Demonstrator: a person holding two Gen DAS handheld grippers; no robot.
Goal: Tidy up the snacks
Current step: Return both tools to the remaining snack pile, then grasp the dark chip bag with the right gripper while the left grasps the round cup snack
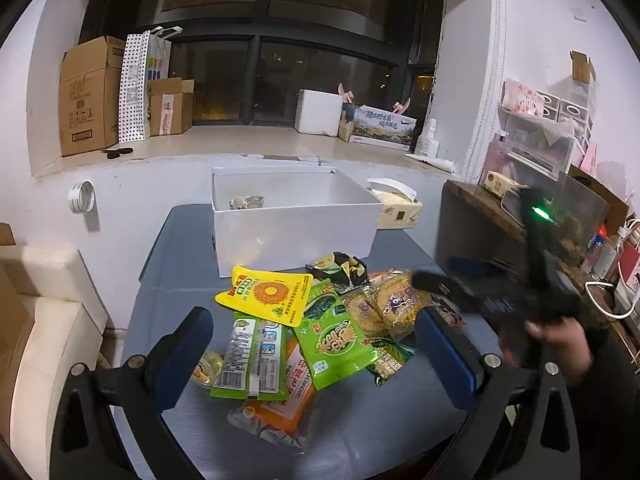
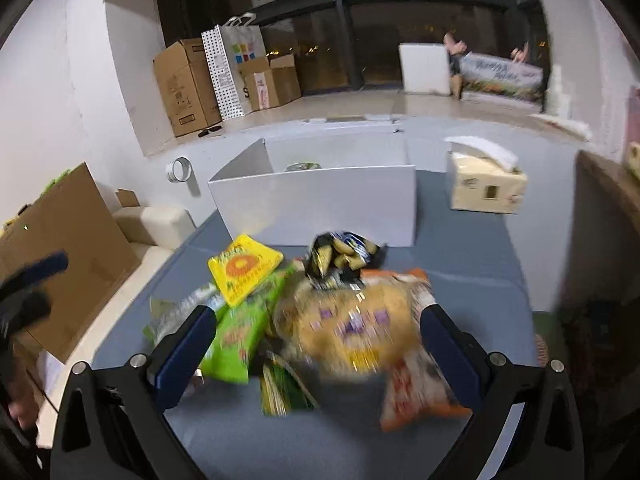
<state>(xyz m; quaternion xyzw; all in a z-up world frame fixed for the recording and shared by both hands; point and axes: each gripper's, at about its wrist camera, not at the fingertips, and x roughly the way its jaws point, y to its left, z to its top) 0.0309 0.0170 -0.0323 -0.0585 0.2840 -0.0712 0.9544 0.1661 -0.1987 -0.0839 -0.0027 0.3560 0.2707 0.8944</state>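
A: Which tongs are nearer the tan cracker bag (image 2: 352, 332)?

B: The right tongs (image 2: 316, 344), I'd say. In their view the bag lies low centre, straight ahead between the spread, empty jaws, long axis across the frame.

A: And the left tongs (image 1: 312, 344)?

B: Released too, empty, over the green packets (image 1: 336, 340) at lower centre. The white box (image 1: 296, 236) sits beyond the pile on the worktop (image 1: 192, 280), upper centre.

Left claw (image 1: 316, 344), right claw (image 2: 316, 344) open.
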